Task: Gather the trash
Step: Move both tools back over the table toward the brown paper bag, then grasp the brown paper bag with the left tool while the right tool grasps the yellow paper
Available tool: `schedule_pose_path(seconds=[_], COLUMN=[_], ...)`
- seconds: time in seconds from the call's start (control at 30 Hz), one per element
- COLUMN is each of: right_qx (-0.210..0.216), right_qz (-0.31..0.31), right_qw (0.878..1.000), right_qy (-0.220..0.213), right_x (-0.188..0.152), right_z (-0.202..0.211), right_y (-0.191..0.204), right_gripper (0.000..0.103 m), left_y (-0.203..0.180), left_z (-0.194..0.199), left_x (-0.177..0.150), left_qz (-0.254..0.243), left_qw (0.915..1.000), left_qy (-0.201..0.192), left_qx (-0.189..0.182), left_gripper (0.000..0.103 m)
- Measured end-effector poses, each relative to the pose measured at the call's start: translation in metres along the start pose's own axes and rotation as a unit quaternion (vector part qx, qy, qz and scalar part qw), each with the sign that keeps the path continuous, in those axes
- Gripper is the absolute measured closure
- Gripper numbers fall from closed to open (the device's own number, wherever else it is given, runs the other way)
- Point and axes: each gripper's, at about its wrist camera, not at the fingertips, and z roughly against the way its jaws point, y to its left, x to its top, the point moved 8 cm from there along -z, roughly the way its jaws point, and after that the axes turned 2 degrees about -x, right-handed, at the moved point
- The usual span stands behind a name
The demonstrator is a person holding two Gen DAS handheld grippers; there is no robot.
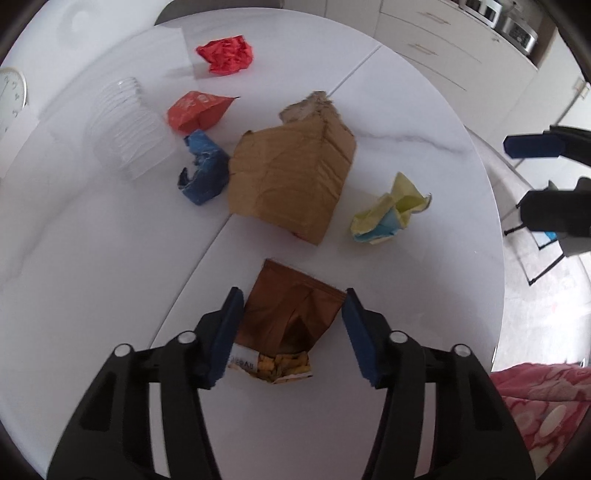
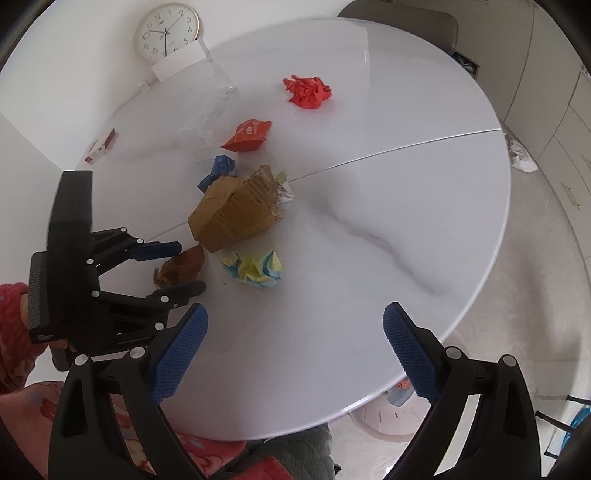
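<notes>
My left gripper (image 1: 291, 314) is open, its fingers on either side of a brown snack bag (image 1: 291, 317) on the white round table (image 1: 110, 277); it also shows in the right wrist view (image 2: 184, 267). Beyond lie a torn cardboard piece (image 1: 291, 177), a blue wrapper (image 1: 203, 173), an orange-red packet (image 1: 195, 110), a red paper ball (image 1: 227, 53) and a yellow-blue paper wad (image 1: 388, 210). My right gripper (image 2: 295, 332) is open and empty above the table's near edge. The left gripper (image 2: 184, 266) shows at the left of the right wrist view.
A clear ribbed plastic cup (image 1: 125, 129) lies at the left. A wall clock (image 2: 166, 31) and a white card (image 2: 179, 61) stand at the table's back. A pink bin (image 2: 391, 413) sits on the floor under the table's edge. Cabinets (image 1: 461, 55) stand behind.
</notes>
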Motion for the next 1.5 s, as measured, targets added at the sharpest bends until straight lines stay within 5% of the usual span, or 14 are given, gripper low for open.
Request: schedule_pose_path(seconds=[0.07,0.3,0.5,0.67,0.87,1.33,1.43,1.5], right_qx=[0.009,0.034,0.040,0.034,0.030,0.037,0.036,0.036], right_qz=[-0.001,-0.008,0.016,0.040,0.047,0.028,0.026,0.024], right_qw=[1.000,0.999,0.999,0.997,0.997,0.998,0.998,0.998], right_qy=[0.007,0.023,0.032,0.055,0.056,0.043,0.039,0.038], right_x=[0.002,0.013,0.020,0.018,0.016,0.015,0.015,0.014], right_z=[-0.008,-0.038,-0.054,-0.068,-0.069,-0.056,-0.052,-0.051], right_y=[0.004,0.016,0.033,0.047,0.052,0.049,0.047,0.046], right_gripper=[0.015,0.026,0.033,0.057,0.072,0.073,0.073,0.073], left_y=[0.003,0.025,0.046,0.058,0.062,0.064,0.067,0.070], left_z=[0.002,0.012,0.029,0.032,0.037,0.054,0.049,0.049], left_x=[0.001,0.000,-0.007,-0.010,-0.009,-0.023,-0.029,-0.034], left_qz=[0.011,0.077,0.144,0.165,0.169,0.167,0.181,0.197], left_qw=[0.9999,0.9964,0.9871,0.9831,0.9820,0.9830,0.9816,0.9794], left_qy=[-0.002,-0.021,-0.043,-0.049,-0.055,-0.057,-0.043,-0.039], left_qx=[-0.009,-0.028,-0.055,-0.061,-0.064,-0.050,-0.042,-0.024], left_gripper=[0.069,0.081,0.083,0.084,0.084,0.086,0.070,0.031])
